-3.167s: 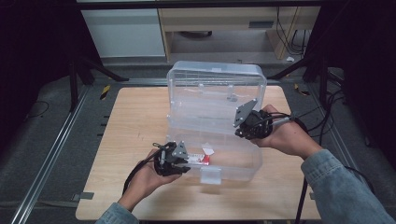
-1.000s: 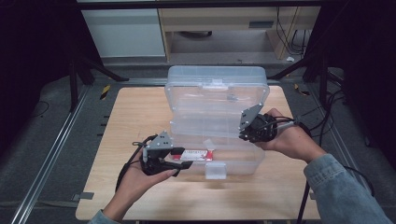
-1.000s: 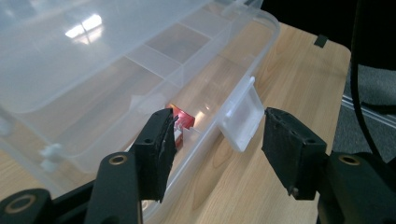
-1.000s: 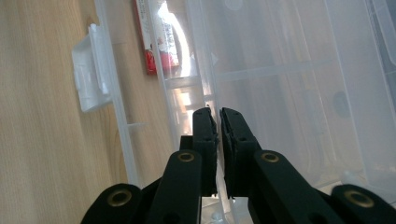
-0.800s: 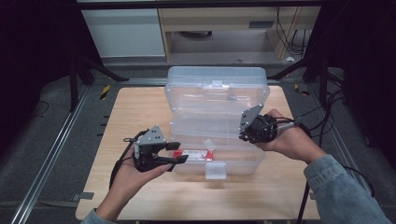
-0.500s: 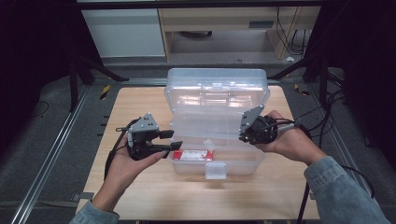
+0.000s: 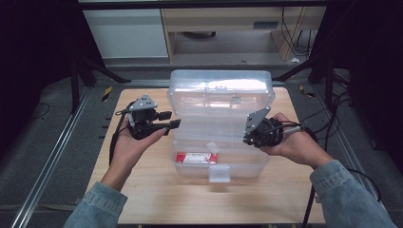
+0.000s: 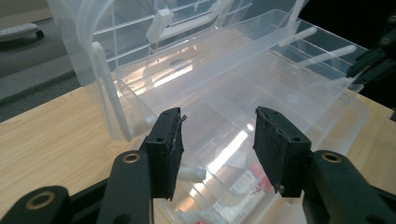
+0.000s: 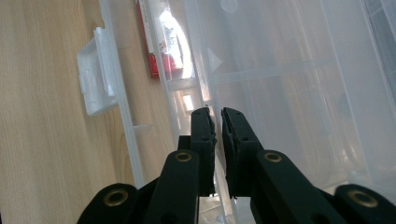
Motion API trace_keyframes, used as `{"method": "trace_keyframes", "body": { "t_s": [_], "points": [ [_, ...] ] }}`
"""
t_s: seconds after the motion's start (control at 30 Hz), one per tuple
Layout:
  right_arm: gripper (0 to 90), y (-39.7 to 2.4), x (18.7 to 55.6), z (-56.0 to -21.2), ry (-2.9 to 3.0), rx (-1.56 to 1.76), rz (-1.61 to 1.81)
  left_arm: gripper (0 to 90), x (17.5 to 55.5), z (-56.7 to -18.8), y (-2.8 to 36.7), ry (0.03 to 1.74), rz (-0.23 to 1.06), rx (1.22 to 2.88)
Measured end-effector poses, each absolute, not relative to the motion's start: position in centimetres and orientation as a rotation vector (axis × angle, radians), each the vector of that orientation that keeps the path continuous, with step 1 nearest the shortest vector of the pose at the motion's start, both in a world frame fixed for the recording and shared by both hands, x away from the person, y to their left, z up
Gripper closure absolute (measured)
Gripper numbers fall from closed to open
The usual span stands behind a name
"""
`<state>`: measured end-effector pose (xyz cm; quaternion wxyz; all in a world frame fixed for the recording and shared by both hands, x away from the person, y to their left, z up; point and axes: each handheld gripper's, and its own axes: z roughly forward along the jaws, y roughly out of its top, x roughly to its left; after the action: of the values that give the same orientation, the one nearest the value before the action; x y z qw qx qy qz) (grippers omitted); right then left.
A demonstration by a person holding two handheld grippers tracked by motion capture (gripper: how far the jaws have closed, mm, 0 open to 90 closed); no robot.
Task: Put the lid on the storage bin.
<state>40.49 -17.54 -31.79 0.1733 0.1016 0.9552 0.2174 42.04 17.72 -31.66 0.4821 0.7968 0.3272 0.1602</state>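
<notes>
sitting mid-surface (image 7: pixel 142 190), the clear plastic toolbox (image 7: pixel 221 142) stands open, its inner tray (image 8: pixel 243 79) raised and a red packet (image 7: pixel 196 157) in the bottom. the right claw (image 7: pixel 252 137) is pressed together on the tray's right rim; it should stay steady. the left claw (image 8: pixel 217 140), half spread and just been closing on nothing, should line up squarely on the tray's left edge. clear walls blur the exact pinch point.

I see the open box (image 7: pixel 218 156) at the middle of the surface (image 7: pixel 142 190), its lid (image 7: pixel 221 92) raised behind. A packet (image 7: pixel 196 157) lies inside, front left. My left claw (image 7: pixel 170 120) hangs left of the box, my right claw (image 7: pixel 248 137) at its right wall.
</notes>
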Motion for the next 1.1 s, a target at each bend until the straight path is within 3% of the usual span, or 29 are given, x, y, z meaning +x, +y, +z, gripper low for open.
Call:
{"method": "trace_keyframes", "body": {
  "t_s": [0.3,0.83,1.1],
  "points": [
    [83.7,-17.7,40.3,-32.0,2.712,0.290,0.629,53.4,43.7,-31.9,17.2,0.836,0.380,1.913],
    [82.3,-18.2,39.4,-33.3,2.729,0.305,0.678,53.6,42.9,-32.9,17.0,0.829,0.368,1.925],
    [66.9,-18.6,38.7,-33.6,2.713,0.353,0.747,52.0,42.3,-33.6,17.0,0.832,0.358,1.924]
  ]
}}
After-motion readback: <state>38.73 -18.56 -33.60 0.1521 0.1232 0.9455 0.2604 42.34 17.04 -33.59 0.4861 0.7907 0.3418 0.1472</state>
